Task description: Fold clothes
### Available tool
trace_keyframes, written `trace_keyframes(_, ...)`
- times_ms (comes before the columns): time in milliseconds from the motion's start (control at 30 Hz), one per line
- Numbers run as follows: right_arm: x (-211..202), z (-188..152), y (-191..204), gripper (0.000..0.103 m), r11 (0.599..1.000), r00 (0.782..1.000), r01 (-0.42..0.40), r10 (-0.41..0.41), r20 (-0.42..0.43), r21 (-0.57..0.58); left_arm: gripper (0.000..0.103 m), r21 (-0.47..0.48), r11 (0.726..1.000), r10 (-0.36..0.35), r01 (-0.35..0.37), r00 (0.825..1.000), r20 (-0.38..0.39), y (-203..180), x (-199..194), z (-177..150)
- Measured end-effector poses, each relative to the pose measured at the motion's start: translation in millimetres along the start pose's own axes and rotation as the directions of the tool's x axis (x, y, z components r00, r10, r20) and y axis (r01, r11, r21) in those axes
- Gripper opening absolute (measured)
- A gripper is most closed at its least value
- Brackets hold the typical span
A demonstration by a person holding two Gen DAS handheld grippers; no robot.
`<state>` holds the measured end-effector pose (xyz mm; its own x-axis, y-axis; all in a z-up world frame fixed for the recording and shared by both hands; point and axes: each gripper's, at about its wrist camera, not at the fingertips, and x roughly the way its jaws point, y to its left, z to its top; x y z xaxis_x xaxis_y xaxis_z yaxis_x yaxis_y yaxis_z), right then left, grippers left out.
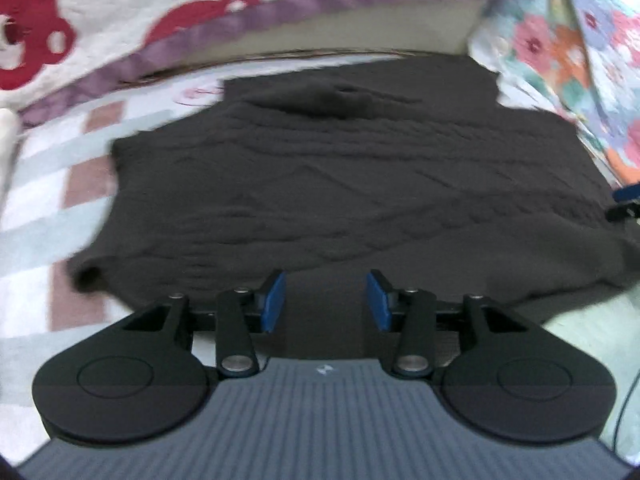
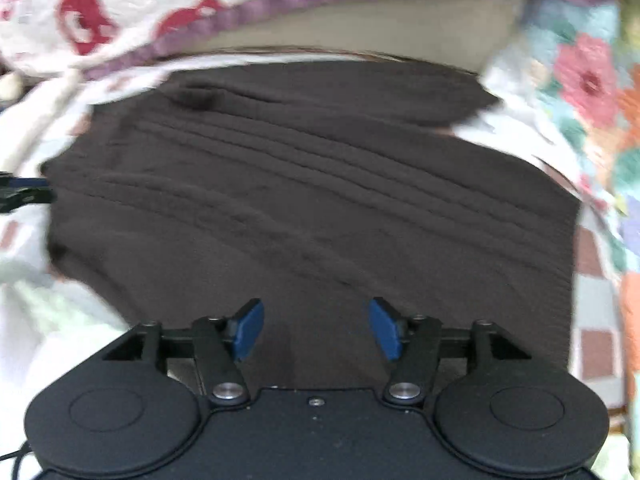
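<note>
Tools point(image 1: 326, 300) point(image 2: 316, 328) gape over dark garment point(image 1: 340, 184).

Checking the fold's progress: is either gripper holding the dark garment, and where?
Nothing is held. The left gripper and right gripper are open above the dark garment.

A garment point(image 1: 340, 184) lies spread flat on a bed point(image 1: 36, 216), a quilt point(image 1: 120, 12) banked behind it and a second blanket point(image 1: 560, 52) at its right. Both tongs, left point(image 1: 326, 300) and right point(image 2: 316, 328), hang over its near edge.
</note>
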<state>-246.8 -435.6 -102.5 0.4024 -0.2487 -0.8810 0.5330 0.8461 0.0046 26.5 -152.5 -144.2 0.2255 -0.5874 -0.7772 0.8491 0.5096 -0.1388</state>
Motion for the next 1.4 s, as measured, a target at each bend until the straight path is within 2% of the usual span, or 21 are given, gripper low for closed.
trace_keyframes(100,3.7,-10.1,-25.8,0.065,0.987,0.994,0.111,-0.109,-0.023,0.117,0.046,0.004,1.000,0.026,-0.026,0.998,-0.055,-6.1,17.5,-7.2)
trace_keyframes(167,7.0,-22.9,-43.1,0.065,0.977,0.992,0.124,-0.116,-0.059,0.172,0.046,-0.007,1.000,0.019,-0.020,0.999,-0.036,-4.3,17.4,-11.4)
trace_keyframes(233,12.3,-30.4,-51.7,0.066,0.979,0.988,0.143,-0.132,-0.083,0.143,0.046,-0.023,1.000,0.011,-0.012,0.999,-0.045,-3.2,16.8,-10.2)
trace_keyframes(367,35.7,-30.6,-58.7,0.067,0.992,0.996,0.069,-0.063,-0.070,0.102,0.046,-0.023,0.999,0.021,-0.023,0.998,-0.066,-7.0,17.8,-7.4)
trace_keyframes(500,43.3,-40.7,-58.3,0.068,0.992,1.000,0.004,-0.007,0.021,0.125,0.046,-0.008,0.999,0.043,-0.044,0.997,-0.060,-10.6,17.1,-9.7)
trace_keyframes(567,39.6,-45.4,-57.1,0.043,0.993,0.998,-0.033,0.026,0.065,0.116,0.046,-0.007,0.999,0.050,-0.051,0.997,-0.060,-10.6,17.7,-9.1)
trace_keyframes(600,35.6,-47.6,-54.5,0.016,0.994,0.995,-0.056,0.048,0.086,0.095,0.046,-0.008,0.999,0.053,-0.053,0.997,-0.061,-10.9,18.0,-8.7)
trace_keyframes(667,25.4,-47.0,-42.8,0.010,1.000,0.992,-0.005,0.001,0.129,0.030,0.046,-0.015,0.998,0.054,-0.055,0.996,-0.066,-11.1,18.6,-6.7)
trace_keyframes(733,7.9,-39.3,-30.8,0.010,0.998,0.975,0.061,-0.056,0.216,-0.014,0.046,-0.028,0.999,0.044,-0.046,0.997,-0.064,-10.0,16.5,-4.7)
trace_keyframes(833,-21.4,-7.3,-28.7,0.009,0.994,0.929,0.111,-0.096,0.358,-0.022,0.047,-0.060,0.998,0.019,-0.021,0.999,-0.036,-5.0,10.3,-2.4)
trace_keyframes(933,-26.2,31.8,-25.4,0.009,0.975,0.883,0.203,-0.140,0.448,-0.095,0.047,-0.092,0.996,0.020,-0.021,1.000,-0.007,0.3,5.1,-1.0)
trace_keyframes(967,-17.7,42.8,-24.6,0.010,0.965,0.878,0.232,-0.155,0.453,-0.120,0.047,-0.103,0.994,0.028,-0.028,1.000,0.000,2.3,3.3,-1.3)
trace_keyframes(1000,-3.3,52.6,-26.0,0.012,0.959,0.891,0.245,-0.165,0.422,-0.141,0.047,-0.119,0.992,0.040,-0.039,0.999,0.000,4.8,1.3,-1.8)
trace_keyframes(1067,32.6,69.9,-30.5,0.020,0.954,0.932,0.270,-0.224,0.286,-0.132,0.047,-0.160,0.985,0.059,-0.060,0.998,-0.011,12.6,-5.9,-4.6)
trace_keyframes(1100,48.8,76.9,-32.5,0.021,0.949,0.939,0.295,-0.268,0.215,-0.107,0.049,-0.188,0.980,0.061,-0.063,0.998,-0.017,18.5,-10.7,-6.4)
trace_keyframes(1133,54.4,80.2,-31.1,0.023,0.950,0.942,0.299,-0.279,0.184,-0.090,0.051,-0.221,0.973,0.062,-0.065,0.998,-0.025,25.2,-15.8,-8.6)
trace_keyframes(1233,33.8,75.0,-8.7,0.042,0.980,0.951,0.188,-0.164,0.260,-0.070,0.053,-0.369,0.928,0.022,-0.038,0.999,-0.049,49.7,-27.1,-20.4)
trace_keyframes(1267,26.2,67.6,2.1,0.043,0.989,0.956,0.126,-0.100,0.277,-0.080,0.053,-0.424,0.905,-0.014,-0.010,0.998,-0.054,57.0,-27.7,-25.2)
trace_keyframes(1333,20.3,53.7,25.7,0.042,0.991,0.963,-0.062,0.090,0.254,-0.118,0.055,-0.506,0.861,-0.085,0.050,0.995,-0.047,65.8,-25.1,-33.3)
trace_keyframes(1367,18.9,46.6,38.1,0.042,0.975,0.953,-0.174,0.202,0.226,-0.138,0.055,-0.542,0.837,-0.114,0.075,0.993,-0.039,69.4,-23.3,-36.8)
trace_keyframes(1400,17.9,37.7,53.6,0.038,0.940,0.925,-0.302,0.329,0.191,-0.157,0.056,-0.569,0.818,-0.132,0.091,0.991,-0.031,71.0,-20.2,-38.6)
